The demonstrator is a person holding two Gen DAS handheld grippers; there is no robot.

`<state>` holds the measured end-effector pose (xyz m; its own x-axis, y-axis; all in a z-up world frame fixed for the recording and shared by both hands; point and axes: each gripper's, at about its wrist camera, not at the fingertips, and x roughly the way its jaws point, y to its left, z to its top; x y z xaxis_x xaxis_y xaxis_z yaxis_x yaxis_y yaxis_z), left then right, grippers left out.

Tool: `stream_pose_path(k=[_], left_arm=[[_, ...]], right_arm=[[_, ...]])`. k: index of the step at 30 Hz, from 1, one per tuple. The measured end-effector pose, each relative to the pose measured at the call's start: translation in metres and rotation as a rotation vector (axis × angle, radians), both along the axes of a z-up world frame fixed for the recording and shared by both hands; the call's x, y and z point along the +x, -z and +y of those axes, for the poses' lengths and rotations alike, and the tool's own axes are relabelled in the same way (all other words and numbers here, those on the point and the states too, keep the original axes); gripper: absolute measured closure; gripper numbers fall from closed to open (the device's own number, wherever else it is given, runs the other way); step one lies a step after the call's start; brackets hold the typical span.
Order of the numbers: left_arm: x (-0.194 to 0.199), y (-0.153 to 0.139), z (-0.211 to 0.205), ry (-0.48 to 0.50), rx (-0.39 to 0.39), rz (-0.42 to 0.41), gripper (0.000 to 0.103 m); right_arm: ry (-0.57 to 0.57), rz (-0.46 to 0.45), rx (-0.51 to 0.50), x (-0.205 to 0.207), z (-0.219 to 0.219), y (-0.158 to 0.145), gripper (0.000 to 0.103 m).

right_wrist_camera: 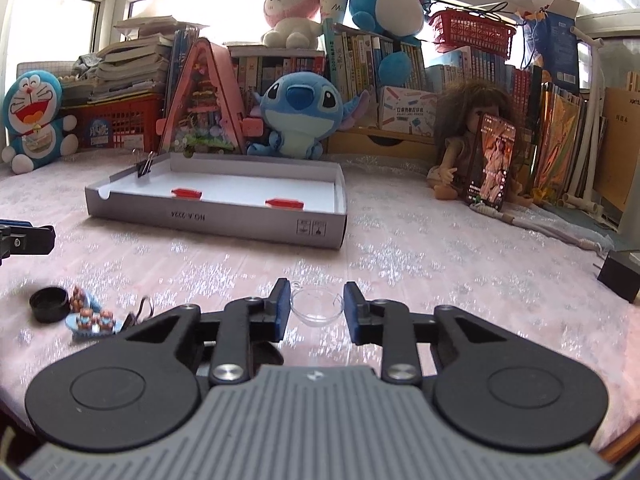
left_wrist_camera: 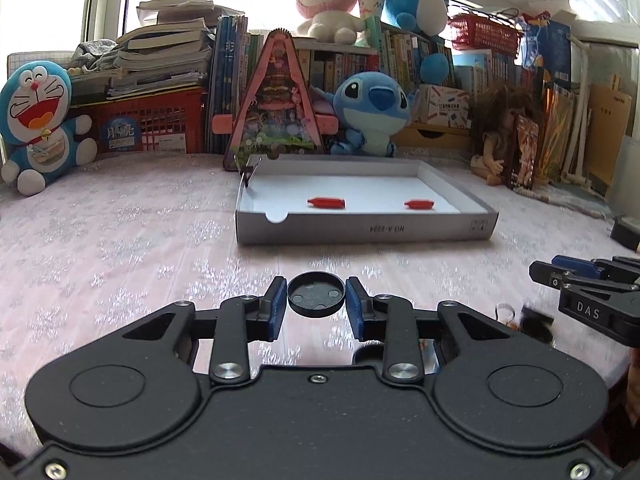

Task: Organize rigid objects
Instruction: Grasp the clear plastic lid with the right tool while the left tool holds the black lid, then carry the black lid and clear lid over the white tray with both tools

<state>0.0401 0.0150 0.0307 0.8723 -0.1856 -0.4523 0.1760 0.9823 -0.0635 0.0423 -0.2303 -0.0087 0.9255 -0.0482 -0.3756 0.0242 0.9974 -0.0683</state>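
Counts:
- grippers: 2, left gripper and right gripper
- black round caps: 2, one between the left pads, one on the cloth at 9 o'clock in the right view
- clear round cup: 1
- red pieces in the tray: 2, one and one
- grey tray: 1
- binder clip: 1, on the tray's far-left wall
- bear figurine sets: 2, one and one
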Motion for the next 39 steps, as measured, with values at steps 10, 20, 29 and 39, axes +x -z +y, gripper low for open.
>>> stream_pose_path(k=[10, 20, 29, 39], left_arm=[[0.034, -0.021, 0.003, -0.009, -0.029, 0.01, 0.073], [0.103, -0.045, 0.004, -0.007, -0.071, 0.079, 0.073], [0.175, -0.041, -0.001, -0.009, -0.098, 0.207, 0.073], [0.218, -0.016, -0.011, -0.062, -0.087, 0.256, 0.073]], right_arm=[[-0.002, -0.013, 0.03, 0.029, -0.007, -0.022, 0.069], [0.002, 0.046, 0.125, 0.086, -0.018, -0.045, 0.069], [0.006, 0.158, 0.216, 0.149, -0.028, -0.055, 0.069], [0.054, 0.264, 0.285, 0.198, -0.034, -0.034, 0.069]])
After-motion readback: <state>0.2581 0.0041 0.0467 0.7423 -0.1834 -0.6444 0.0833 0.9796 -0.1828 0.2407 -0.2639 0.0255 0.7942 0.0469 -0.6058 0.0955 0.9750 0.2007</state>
